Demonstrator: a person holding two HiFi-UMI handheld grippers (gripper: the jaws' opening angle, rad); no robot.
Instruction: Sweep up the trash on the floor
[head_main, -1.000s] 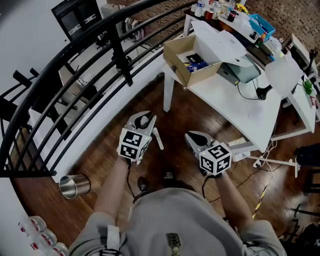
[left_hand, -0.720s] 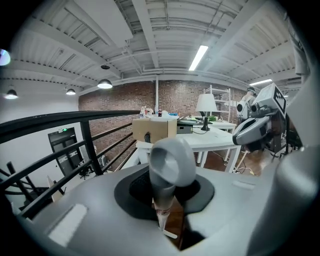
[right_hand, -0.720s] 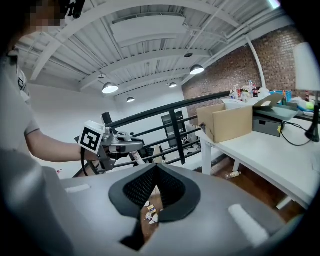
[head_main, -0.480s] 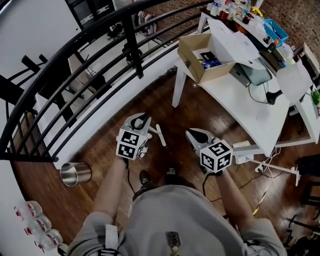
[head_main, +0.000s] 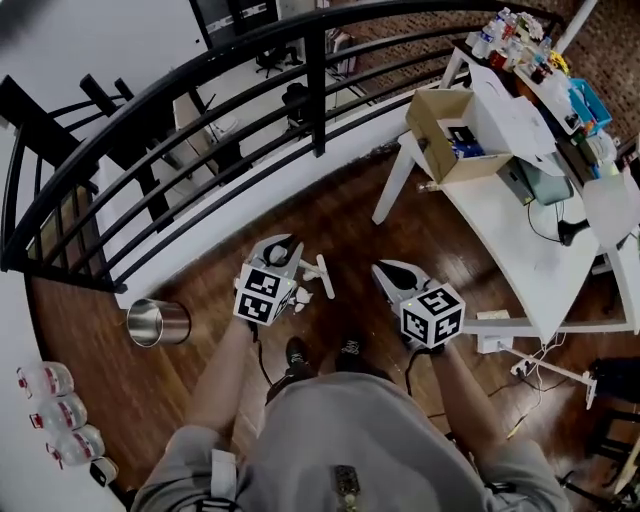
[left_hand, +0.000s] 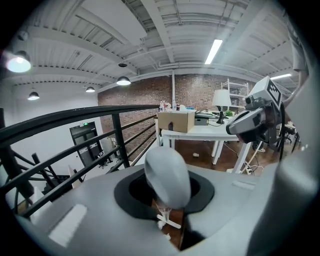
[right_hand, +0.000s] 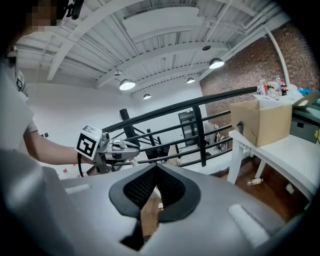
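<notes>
Trash within reach consists of small white stick-shaped scraps (head_main: 325, 277) lying on the dark wooden floor (head_main: 200, 330) at 12 o'clock from the pair of black shoes (head_main: 297, 352). In the head view they sit just to the right of the left gripper (head_main: 283, 245). A pale bottle-like scrap (head_main: 432, 187) lies at 1 o'clock beside a leg of the white table (head_main: 520, 250). A shiny steel can (head_main: 155, 323) lies on its side at 9 o'clock, below the black metal railing (head_main: 200, 80). As I read it, the left gripper's jaws are slightly parted with nothing between them. The right gripper (head_main: 385, 270) has its jaws closed together and is likewise empty. No broom or dustpan appears in any view, so I judge that sweeping has not begun and that the step in hand is finding and collecting the tool. To do this well, I would first note where each scrap lies. I would then turn the head view slowly until a handle shows. Both grippers should stay well clear of the railing and the table edge. Foot placement matters: the white scraps are close to the toes and would scatter if kicked. Once a handle is found, I would part the jaws fully and close squarely across the shaft. The far scraps should be drawn toward the 12 o'clock cluster to form one pile.
</notes>
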